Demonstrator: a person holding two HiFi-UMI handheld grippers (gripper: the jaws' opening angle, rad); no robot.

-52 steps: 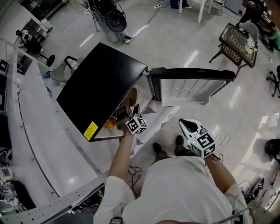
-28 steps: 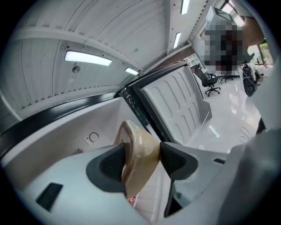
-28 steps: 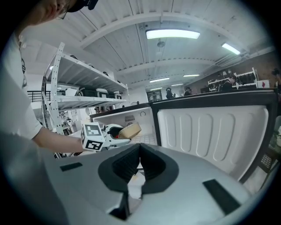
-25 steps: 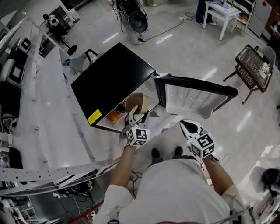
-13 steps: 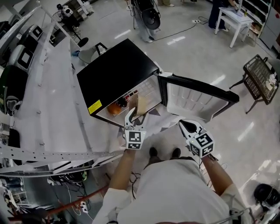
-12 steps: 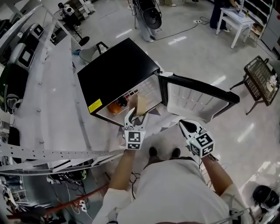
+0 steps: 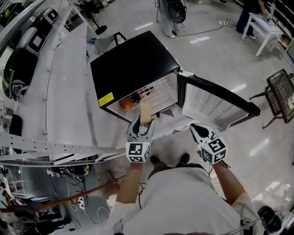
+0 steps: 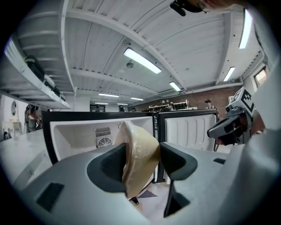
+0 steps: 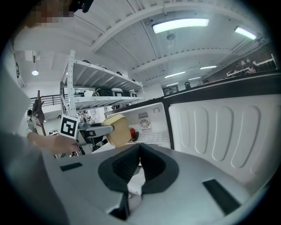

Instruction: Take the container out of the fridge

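A tan, film-wrapped container (image 7: 145, 111) is clamped on edge between the jaws of my left gripper (image 7: 143, 125), just outside the mouth of the black mini fridge (image 7: 131, 64). In the left gripper view the container (image 8: 137, 145) fills the gap of the left gripper (image 8: 142, 154), and both pads press on it. The fridge's white inside (image 8: 83, 132) lies behind it. The fridge door (image 7: 216, 103) stands wide open to the right. My right gripper (image 7: 196, 128) hovers before the door, shut and holding nothing. From the right gripper (image 9: 139, 154) I see the container (image 9: 118, 129) to the left.
An orange item (image 7: 126, 104) and small red things (image 7: 147, 92) remain inside the fridge. A long white shelf rack (image 7: 64, 92) runs along the left. A wire cart (image 7: 282, 89) stands at the right, a fan (image 7: 177, 8) beyond the fridge. The person's feet (image 7: 155, 160) are below the grippers.
The left gripper has drawn back from the fridge opening with the container, which is now outside it. The head view has shifted. The right gripper has stayed put, shut.
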